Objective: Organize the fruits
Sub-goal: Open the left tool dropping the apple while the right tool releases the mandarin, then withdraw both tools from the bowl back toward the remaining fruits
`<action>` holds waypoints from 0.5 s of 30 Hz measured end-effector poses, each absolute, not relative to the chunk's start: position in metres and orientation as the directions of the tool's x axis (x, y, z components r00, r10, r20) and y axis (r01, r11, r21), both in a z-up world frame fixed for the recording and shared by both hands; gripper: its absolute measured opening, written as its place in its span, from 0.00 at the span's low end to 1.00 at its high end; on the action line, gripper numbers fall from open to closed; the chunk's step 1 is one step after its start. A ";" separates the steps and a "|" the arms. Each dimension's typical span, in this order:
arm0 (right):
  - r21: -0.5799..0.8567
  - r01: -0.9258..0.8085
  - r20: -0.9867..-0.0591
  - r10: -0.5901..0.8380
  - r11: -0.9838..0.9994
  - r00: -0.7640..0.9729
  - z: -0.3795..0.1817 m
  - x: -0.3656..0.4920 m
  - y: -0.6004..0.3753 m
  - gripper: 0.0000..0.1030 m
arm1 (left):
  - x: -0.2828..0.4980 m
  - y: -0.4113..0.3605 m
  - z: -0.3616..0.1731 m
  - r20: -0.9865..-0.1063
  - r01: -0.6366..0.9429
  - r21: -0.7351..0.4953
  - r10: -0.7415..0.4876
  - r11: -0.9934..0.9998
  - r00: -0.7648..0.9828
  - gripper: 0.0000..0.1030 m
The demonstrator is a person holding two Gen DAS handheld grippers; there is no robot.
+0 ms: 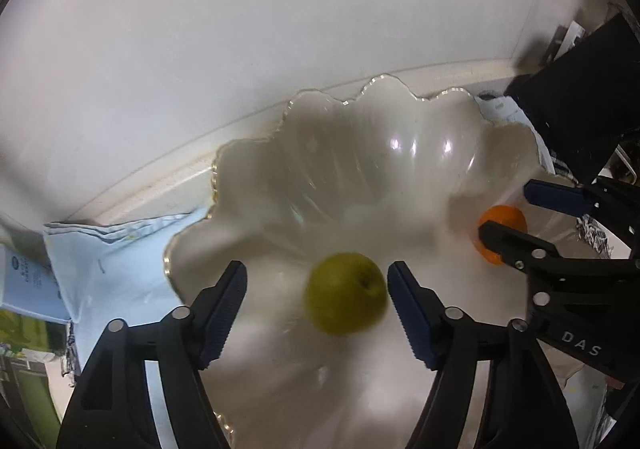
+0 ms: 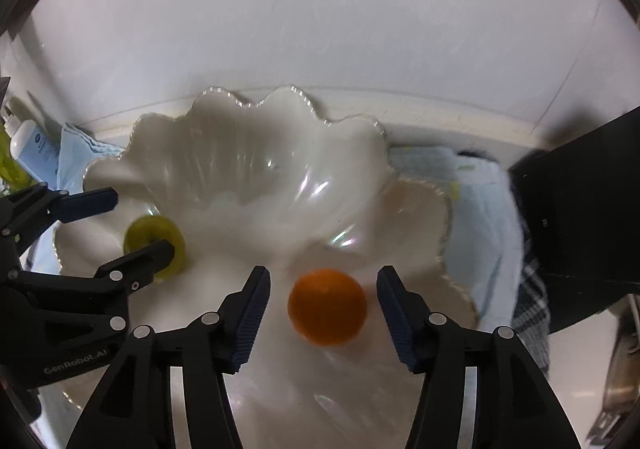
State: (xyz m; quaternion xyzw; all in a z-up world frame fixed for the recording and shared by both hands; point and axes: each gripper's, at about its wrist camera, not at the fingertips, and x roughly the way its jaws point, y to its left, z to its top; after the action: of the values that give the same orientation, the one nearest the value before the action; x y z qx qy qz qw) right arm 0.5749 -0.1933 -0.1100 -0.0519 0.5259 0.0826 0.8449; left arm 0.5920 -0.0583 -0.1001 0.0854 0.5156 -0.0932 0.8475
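A white scalloped bowl with a gold rim (image 1: 256,177) (image 2: 224,137) holds two fruits. A green apple (image 1: 346,294) lies in it between the open fingers of my left gripper (image 1: 316,305), closer to the right pad; it looks blurred. An orange (image 2: 327,306) lies in the bowl between the open fingers of my right gripper (image 2: 322,307), not touched by either pad. In the left wrist view the orange (image 1: 505,223) and right gripper (image 1: 506,209) show at the right. In the right wrist view the apple (image 2: 154,235) and left gripper (image 2: 140,219) show at the left.
The bowl stands on a light blue cloth (image 1: 120,273) (image 2: 476,209) against a white wall (image 1: 280,29). A white bottle (image 2: 34,153) stands at the left. A black object (image 2: 580,205) and a checked cloth (image 2: 532,289) lie at the right.
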 end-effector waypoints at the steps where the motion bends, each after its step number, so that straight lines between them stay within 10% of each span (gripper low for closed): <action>1: -0.001 -0.192 -0.892 0.085 0.981 0.443 -0.106 0.573 -0.194 0.55 | 0.591 -0.058 -0.098 -0.887 0.242 0.050 -0.069 0.969 0.457 0.72; 15: -0.025 -0.177 -0.798 0.087 0.984 0.596 -0.044 0.521 -0.197 0.55 | 0.534 -0.039 -0.040 -0.790 0.208 0.084 -0.062 0.975 0.610 0.79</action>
State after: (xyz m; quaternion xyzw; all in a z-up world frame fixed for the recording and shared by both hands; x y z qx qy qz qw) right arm 0.5205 -0.1968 -0.0442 -0.0506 0.4433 0.0741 0.8919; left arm 0.5340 -0.0385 -0.0400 0.0838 0.4351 -0.0754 0.8933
